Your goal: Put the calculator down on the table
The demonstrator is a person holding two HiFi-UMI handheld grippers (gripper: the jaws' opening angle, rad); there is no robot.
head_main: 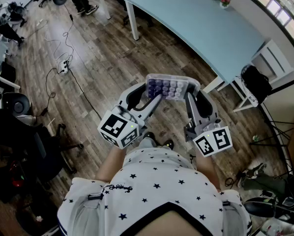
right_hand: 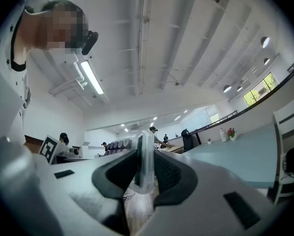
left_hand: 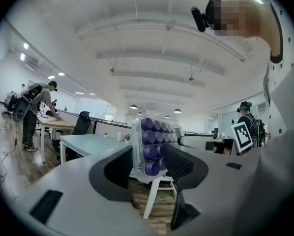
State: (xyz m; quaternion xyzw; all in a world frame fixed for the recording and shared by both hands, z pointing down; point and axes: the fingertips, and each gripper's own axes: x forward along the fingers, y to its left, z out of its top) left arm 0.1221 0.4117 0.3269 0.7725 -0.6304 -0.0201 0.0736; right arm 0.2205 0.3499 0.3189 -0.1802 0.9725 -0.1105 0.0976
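The pale blue table [head_main: 201,23] is the big target, and it lies ahead of both grippers and off to their right, with a wide stretch of bare top open on the near side. Only a small pot and a bottle stand on it, at the far end, well away from any sensible landing spot. Under the grippers there's nothing but wooden floor [head_main: 88,73], so the job isn't done yet: the calculator [head_main: 167,88] is in the air, short of the table's near edge and touching no surface.

It hangs crosswise between the two tools. The left gripper [left_hand: 148,159] has its jaws set wide with the keyed body filling the gap, both pads against it as far as I can judge. The right gripper [right_hand: 144,168] stands narrower, clamped on the thin clear edge of the case.

What's left, by my reading: carry forward and right, get over the rim, lower it, let go.

Watch the edges. The table's near corner and its white leg [head_main: 213,85] sit just beyond the right gripper. A white chair [head_main: 271,58] with a dark bag [head_main: 255,80] crowds that same side. Off the left gripper it's open floor, with loose cables [head_main: 63,48] well away.
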